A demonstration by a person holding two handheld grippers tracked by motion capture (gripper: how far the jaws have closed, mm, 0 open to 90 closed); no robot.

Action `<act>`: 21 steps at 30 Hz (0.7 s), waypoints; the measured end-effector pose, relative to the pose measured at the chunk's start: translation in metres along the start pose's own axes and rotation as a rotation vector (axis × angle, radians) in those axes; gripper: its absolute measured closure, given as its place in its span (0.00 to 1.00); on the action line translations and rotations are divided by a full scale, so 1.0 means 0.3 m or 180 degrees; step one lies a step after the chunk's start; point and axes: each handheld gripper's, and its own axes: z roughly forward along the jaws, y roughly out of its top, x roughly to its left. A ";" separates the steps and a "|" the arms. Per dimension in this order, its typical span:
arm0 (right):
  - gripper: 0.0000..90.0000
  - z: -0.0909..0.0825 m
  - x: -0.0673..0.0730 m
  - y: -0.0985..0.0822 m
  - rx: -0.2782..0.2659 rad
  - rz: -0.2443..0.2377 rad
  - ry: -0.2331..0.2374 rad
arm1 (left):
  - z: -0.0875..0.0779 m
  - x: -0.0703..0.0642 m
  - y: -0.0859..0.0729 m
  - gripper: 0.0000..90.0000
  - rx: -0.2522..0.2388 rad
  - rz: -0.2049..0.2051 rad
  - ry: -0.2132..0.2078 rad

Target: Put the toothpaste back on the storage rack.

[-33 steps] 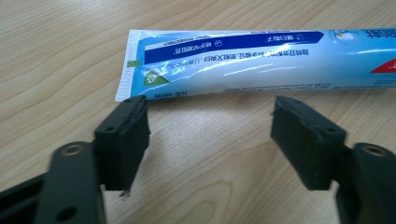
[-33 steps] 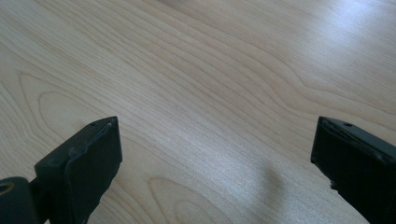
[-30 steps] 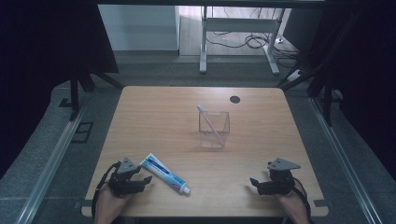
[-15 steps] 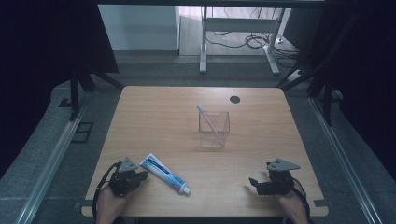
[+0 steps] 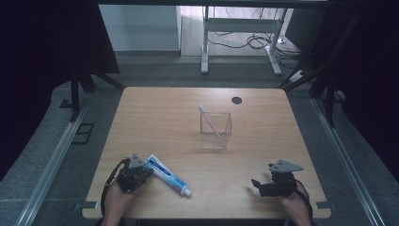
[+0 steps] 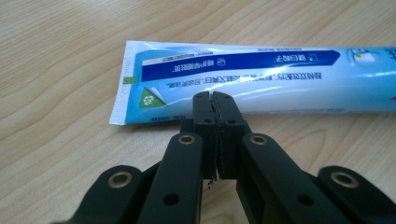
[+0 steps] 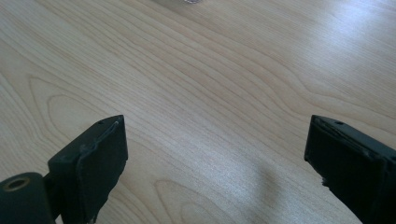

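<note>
High view: left gripper point(image 5: 142, 168), jaws just snapped together since a second ago with nothing between them, sits at the crimped end of the blue-and-white toothpaste tube point(image 5: 167, 173), lying flat near the table's front edge, cap pointing front-right. Right gripper point(image 5: 258, 183) rests spread wide on bare wood; farther back, the clear square plastic cup point(image 5: 215, 130) holds a pink toothbrush point(image 5: 211, 123) leaning inside.

One toothpaste tube point(image 5: 167, 175) lies on the counter point(image 5: 155, 117), and it is the single tube there. One clear square cup point(image 5: 215, 131) stands near the middle, with one pink toothbrush point(image 5: 210, 123) leaning inside it. Two claws are counted, a left claw point(image 5: 141, 170) and a right claw point(image 5: 256, 183), along with one dark round hole point(image 5: 236, 100) in the counter's far part.
</note>
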 end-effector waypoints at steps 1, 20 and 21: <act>0.07 0.000 0.000 0.000 0.0002 0.0003 0.0010 | 0.002 0.004 0.001 0.99 -0.0008 -0.0002 -0.0020; 0.09 -0.018 -0.023 -0.004 -0.0090 0.0122 0.0022 | 0.069 0.034 0.096 1.00 0.0044 -0.0107 -0.0245; 0.09 -0.017 -0.024 -0.005 -0.0085 0.0122 0.0022 | 0.074 0.032 0.102 1.00 0.0048 -0.0107 -0.0252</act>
